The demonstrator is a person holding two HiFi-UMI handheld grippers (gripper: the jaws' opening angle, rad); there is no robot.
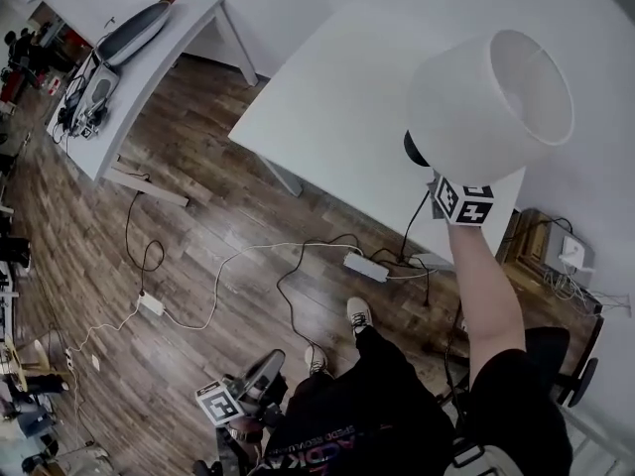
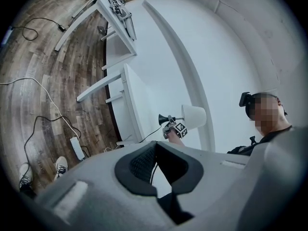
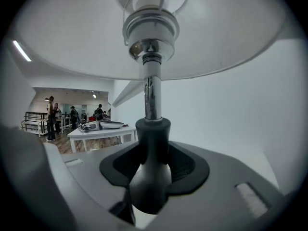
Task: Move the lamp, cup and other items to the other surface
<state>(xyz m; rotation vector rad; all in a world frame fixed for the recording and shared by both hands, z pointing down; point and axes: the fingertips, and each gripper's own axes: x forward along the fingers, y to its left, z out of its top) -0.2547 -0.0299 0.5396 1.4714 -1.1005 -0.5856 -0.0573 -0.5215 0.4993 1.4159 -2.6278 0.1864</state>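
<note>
Broad bare top on the near white table (image 1: 327, 97), plenty of room to sweep across. The lamp (image 1: 491, 102) hangs over its right corner and blocks that side, its cord (image 1: 410, 228) dropping to the floor. The far table (image 1: 189, 18) is cluttered with gear (image 1: 109, 58) at its left end. Between the tables lies open wood floor (image 1: 198, 157), with cables (image 1: 213, 286) and a power strip (image 1: 366, 267) trailing across it.

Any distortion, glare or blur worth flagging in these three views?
Head view: fisheye bend, white table nearly blown out. Left gripper view: black vignette, table edges curve strongly. Right gripper view: lamp shade looms oversized at the top; its stem is sharp.
</note>
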